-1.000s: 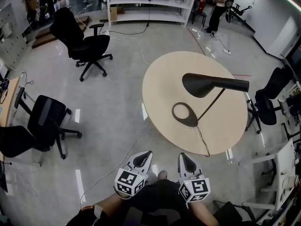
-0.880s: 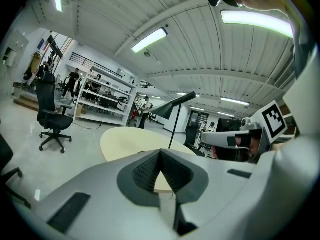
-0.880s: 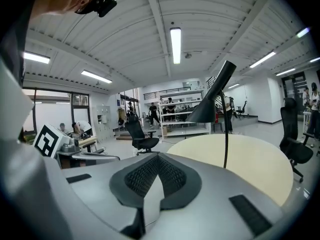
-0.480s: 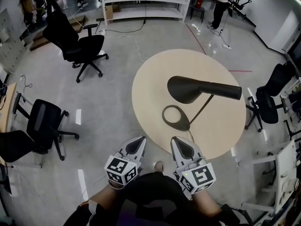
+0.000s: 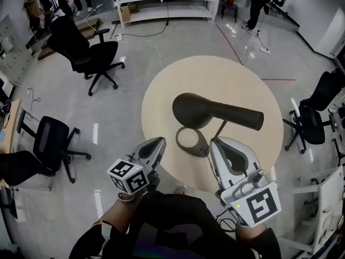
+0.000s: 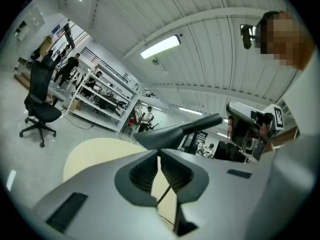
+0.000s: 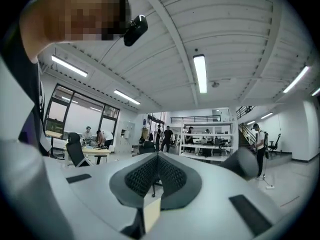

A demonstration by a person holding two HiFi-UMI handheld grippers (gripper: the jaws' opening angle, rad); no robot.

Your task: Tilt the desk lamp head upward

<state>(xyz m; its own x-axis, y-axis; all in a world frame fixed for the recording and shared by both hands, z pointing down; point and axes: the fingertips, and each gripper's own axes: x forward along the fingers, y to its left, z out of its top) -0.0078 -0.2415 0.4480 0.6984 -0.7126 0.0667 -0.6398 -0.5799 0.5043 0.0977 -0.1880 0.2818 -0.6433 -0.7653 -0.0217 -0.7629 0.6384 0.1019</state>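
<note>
Both grippers have come up and forward since the earlier frame, and the lamp now sits lower and more to the left in the head view. Left gripper (image 5: 153, 144) reaches toward the lower left edge of the round beige table (image 5: 215, 74), and its jaws are pressed together at the tips with nothing between them; in its own view only the thin lamp stem shows behind the narrow slit lower down. Right gripper (image 5: 222, 144) is bigger in the frame and lies over the lower edge of the table, its jaws also closed on each other and empty. Neither gripper touches the desk lamp (image 5: 197, 109), which stands on the lower middle part of the table, between the two gripper tips in the picture. It is dark, with a horn-shaped head: the wide end points to the left of the frame and the narrow tube runs to the right. A thin slanted stem (image 5: 218, 129) joins it to a ring-shaped base (image 5: 191, 142) that lies flat on the table. At the top of the frame stands a white shelf unit (image 5: 167, 4); what is on its shelves is too small to tell. Black office chairs (image 5: 89, 53) stand on the grey floor at the left.
</note>
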